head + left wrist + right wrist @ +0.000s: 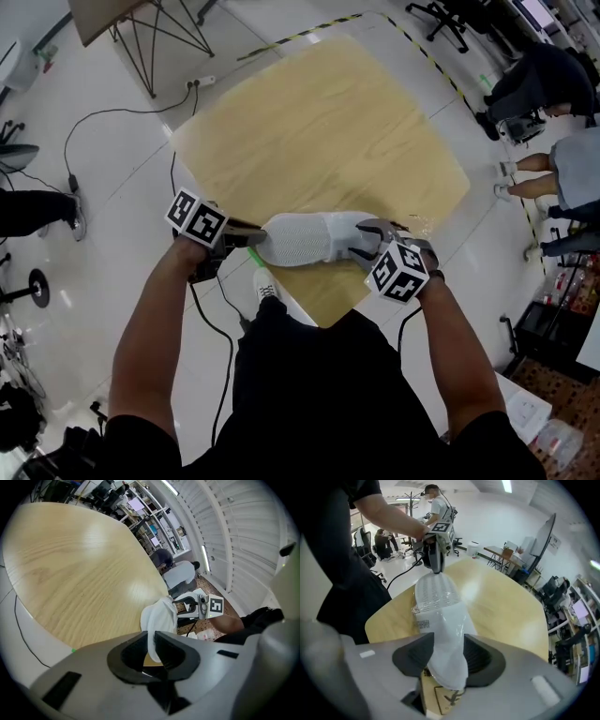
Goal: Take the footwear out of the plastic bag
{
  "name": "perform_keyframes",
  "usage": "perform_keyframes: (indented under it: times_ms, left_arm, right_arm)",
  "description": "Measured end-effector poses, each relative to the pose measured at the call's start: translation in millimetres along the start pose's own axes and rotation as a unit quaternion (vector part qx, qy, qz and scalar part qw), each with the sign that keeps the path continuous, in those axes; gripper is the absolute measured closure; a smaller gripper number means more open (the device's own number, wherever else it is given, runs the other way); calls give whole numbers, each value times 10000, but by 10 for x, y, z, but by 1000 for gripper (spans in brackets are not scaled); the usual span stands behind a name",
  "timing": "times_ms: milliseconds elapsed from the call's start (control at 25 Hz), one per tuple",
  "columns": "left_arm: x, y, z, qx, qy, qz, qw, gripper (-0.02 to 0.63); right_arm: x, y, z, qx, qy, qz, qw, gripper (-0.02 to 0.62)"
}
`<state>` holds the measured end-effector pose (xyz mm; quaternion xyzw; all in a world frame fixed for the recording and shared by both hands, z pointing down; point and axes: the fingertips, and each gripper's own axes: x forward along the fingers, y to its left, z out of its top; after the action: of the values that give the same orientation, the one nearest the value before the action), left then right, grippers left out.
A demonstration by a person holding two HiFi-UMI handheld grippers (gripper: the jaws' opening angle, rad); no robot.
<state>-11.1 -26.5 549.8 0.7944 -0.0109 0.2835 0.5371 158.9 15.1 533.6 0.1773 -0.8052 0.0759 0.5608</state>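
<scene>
Left gripper (246,239) is clamped on a thin white edge at one end of the white shoe (309,239), its jaws nearly together in the left gripper view with that edge pinched between the pads. Right gripper (367,242) takes the opposite end: its jaws stand wide apart with the shoe's end filling the gap between them, the pads set against both its sides. The shoe stretches level between the two grippers, over the near corner of the wooden table (319,131), close to the person's body. Seen from the right gripper view, its perforated sole faces the camera, and the clear plastic bag (421,620), bearing a small printed label, is wrinkled around the shoe's middle and the end in the right jaws. Whether the shoe rests on the tabletop or hangs just above it cannot be told.
</scene>
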Motion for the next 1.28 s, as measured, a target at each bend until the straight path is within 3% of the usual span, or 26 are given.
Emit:
perform_keyframes:
  times_ms: [280,720,1280]
  left_arm:
    - [-38,39,22,-50,-175,-17,9998,549]
    - [-145,23,-21,-45,9,-91,9999,551]
    - [-309,-38,16,-17,-37,-313,9995,555]
  right_arm:
    - [65,38,-51,155,42,122,9998,473]
    - [6,109,-172,32,79,79,9999,548]
    - [-58,83,-252,-92,258,-89,9996,586]
